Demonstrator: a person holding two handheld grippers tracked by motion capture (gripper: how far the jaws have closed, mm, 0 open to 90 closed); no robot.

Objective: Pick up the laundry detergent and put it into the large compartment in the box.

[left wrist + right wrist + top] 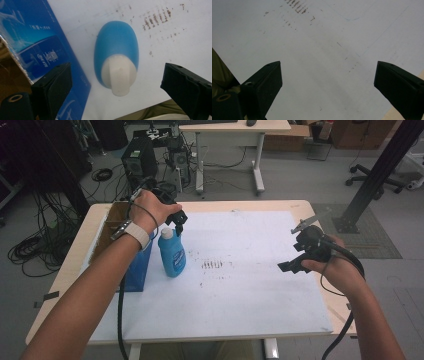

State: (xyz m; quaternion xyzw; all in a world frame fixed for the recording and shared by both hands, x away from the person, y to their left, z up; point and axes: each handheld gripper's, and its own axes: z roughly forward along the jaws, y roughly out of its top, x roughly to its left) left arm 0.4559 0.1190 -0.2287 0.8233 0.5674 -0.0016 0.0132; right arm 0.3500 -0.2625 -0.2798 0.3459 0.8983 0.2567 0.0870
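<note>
A blue bottle (pixel 172 256) with a white cap stands upright on the white sheet (pixel 240 290), right beside a blue carton (pixel 137 267). My left gripper (pixel 179 226) hovers just above the cap, open. Seen from above in the left gripper view, the bottle (pixel 116 52) and its white cap (pixel 119 75) lie between the wide-spread jaws without touching them. My right gripper (pixel 289 266) is held above the right part of the sheet, open, with bare sheet (pixel 324 62) between its jaws.
A brown cardboard box (pixel 112 222) stands at the table's left, behind the blue carton (pixel 37 50). Brown smudges (pixel 212 265) mark the middle of the sheet. Beyond the table are a desk, a computer tower, cables and a black post.
</note>
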